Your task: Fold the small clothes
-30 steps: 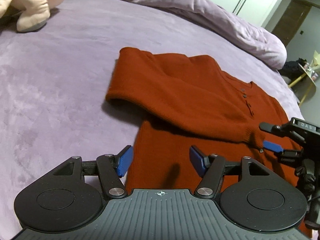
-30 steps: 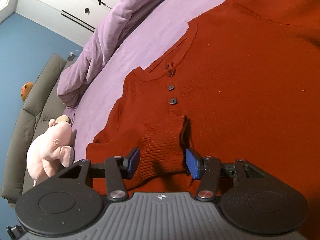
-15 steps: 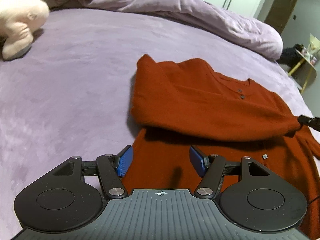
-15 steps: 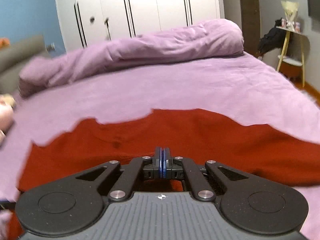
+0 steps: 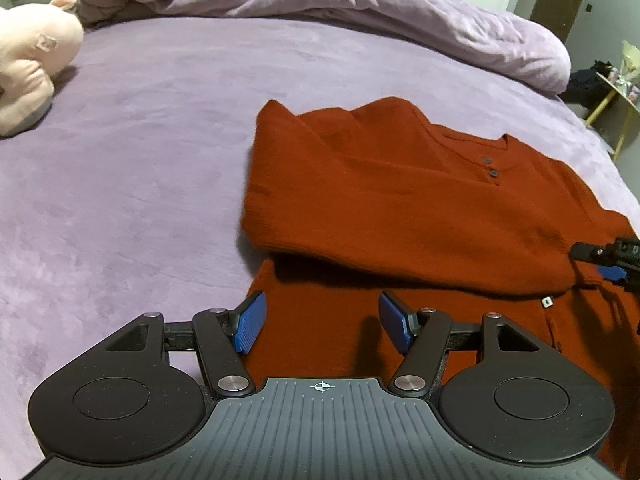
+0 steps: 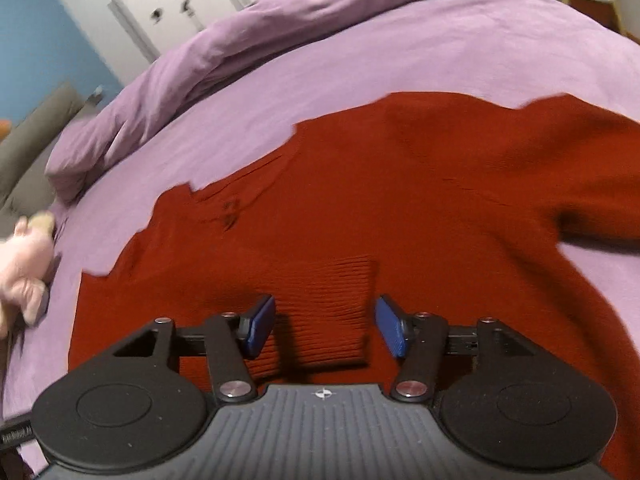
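A rust-red knitted sweater [image 5: 400, 200] with small dark buttons lies flat on the purple bed; it also shows in the right wrist view [image 6: 400, 208]. One sleeve is folded across its chest. The sleeve's ribbed cuff [image 6: 332, 304] lies between the blue pads of my right gripper [image 6: 325, 326], which is open and not gripping it. My left gripper [image 5: 322, 322] is open and empty over the sweater's lower left edge. The right gripper's tip [image 5: 608, 260] shows at the right edge of the left wrist view.
A pink plush toy [image 5: 28, 60] lies at the far left of the bed [image 5: 140, 180]. A rumpled purple duvet [image 5: 360, 4] runs along the back. White wardrobe doors [image 6: 160, 12] stand behind, and a yellow-legged side table [image 5: 616, 92] at the right.
My right gripper was shut on the sleeve cuff half a second ago; now it has opened and the cuff lies on the sweater's chest. The left gripper stayed open and shifted only slightly.
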`<state>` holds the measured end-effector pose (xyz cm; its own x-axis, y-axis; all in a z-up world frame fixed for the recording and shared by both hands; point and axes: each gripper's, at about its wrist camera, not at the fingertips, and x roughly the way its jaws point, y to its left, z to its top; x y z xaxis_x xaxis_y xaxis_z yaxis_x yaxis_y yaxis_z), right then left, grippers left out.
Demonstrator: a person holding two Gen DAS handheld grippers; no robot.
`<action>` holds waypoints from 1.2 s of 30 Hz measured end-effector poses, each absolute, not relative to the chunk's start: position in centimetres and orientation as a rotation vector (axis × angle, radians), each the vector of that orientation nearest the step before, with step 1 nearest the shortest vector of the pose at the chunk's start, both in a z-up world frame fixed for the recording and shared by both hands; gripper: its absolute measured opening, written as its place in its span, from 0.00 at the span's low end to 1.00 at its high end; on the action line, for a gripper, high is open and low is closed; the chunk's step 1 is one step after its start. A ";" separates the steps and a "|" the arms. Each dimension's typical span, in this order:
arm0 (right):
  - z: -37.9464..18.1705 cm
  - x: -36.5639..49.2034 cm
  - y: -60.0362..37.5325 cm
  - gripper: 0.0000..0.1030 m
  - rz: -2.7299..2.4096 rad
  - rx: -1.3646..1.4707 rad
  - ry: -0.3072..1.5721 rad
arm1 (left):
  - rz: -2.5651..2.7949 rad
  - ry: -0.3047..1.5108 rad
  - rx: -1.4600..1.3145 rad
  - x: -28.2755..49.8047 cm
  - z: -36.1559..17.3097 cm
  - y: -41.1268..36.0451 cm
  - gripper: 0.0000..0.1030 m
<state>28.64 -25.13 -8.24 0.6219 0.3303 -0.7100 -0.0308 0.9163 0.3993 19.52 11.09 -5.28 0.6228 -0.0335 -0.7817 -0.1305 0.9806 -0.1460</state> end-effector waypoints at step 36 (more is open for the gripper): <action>-8.1 30.8 -27.2 0.21 0.011 0.202 0.747 | 0.060 0.871 -0.101 24.1 -4.1 8.0 0.66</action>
<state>30.78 -27.21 -8.14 0.7346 0.0815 -0.6736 0.0620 0.9806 0.1862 24.11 8.04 -4.06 0.6429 0.0114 -0.7659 -0.0935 0.9936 -0.0637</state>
